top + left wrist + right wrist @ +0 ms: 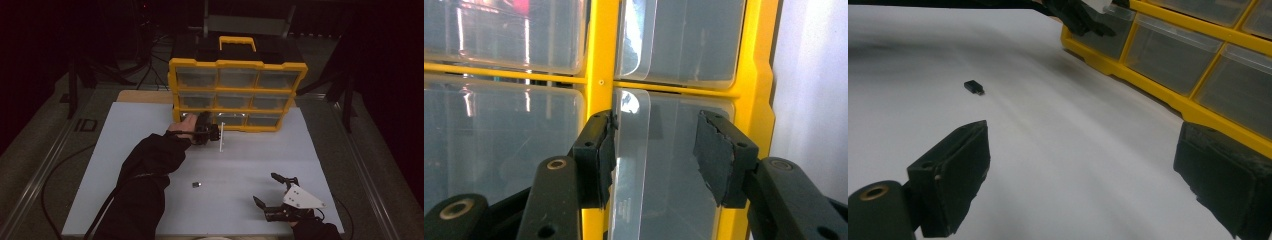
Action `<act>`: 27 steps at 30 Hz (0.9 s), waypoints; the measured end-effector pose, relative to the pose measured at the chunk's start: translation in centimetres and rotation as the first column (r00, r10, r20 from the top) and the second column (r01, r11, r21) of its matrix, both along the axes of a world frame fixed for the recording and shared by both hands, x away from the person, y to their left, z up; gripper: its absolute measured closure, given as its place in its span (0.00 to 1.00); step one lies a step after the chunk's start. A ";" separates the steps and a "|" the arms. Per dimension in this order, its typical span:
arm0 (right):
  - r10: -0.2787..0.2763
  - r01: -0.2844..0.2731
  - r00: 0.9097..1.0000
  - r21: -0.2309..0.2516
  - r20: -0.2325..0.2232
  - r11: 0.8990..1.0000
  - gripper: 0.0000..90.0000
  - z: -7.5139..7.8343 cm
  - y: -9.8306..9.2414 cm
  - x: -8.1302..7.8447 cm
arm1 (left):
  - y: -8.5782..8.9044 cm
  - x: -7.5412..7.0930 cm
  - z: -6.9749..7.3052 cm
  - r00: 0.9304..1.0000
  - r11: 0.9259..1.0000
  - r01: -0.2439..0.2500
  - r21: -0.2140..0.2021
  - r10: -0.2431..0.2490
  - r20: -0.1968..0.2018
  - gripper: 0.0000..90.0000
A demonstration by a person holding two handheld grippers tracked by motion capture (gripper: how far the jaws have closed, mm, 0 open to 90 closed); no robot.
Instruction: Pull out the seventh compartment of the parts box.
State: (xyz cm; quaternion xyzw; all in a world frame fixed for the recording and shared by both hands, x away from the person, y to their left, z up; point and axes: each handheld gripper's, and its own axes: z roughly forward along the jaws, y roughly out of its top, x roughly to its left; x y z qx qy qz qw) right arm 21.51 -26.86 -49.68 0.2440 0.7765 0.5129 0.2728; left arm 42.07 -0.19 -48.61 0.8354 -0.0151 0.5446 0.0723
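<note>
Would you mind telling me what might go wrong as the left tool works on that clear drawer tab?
1. The left tool has one pad at the clear drawer tab and the other apart from it, so the tab may slip out.
2. Pulling could drag or tip the yellow organizer, since nothing braces it.
3. The small black part lies loose near the sleeve and could be swept off.

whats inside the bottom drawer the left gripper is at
The clear drawer between the left gripper jaws looks empty through its front; glare and the jaws hide its lower part.
</note>
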 end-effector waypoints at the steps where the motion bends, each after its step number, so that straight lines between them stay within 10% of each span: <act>1: 0.000 0.000 1.000 0.000 0.000 1.000 0.09 0.0 0.0 0.0 | 0.0 0.0 0.0 1.000 1.000 0.000 0.000 0.000 0.000 0.59; 14: 0.001 -0.001 1.000 0.000 -0.004 1.000 0.09 0.0 0.1 0.0 | -0.6 0.4 0.7 0.999 0.999 -0.037 0.024 0.037 0.013 0.83; 27: -0.004 0.004 1.000 0.005 -0.008 1.000 0.09 0.0 -0.1 0.1 | -0.5 0.3 0.5 0.999 0.999 -0.028 0.029 0.027 0.034 0.85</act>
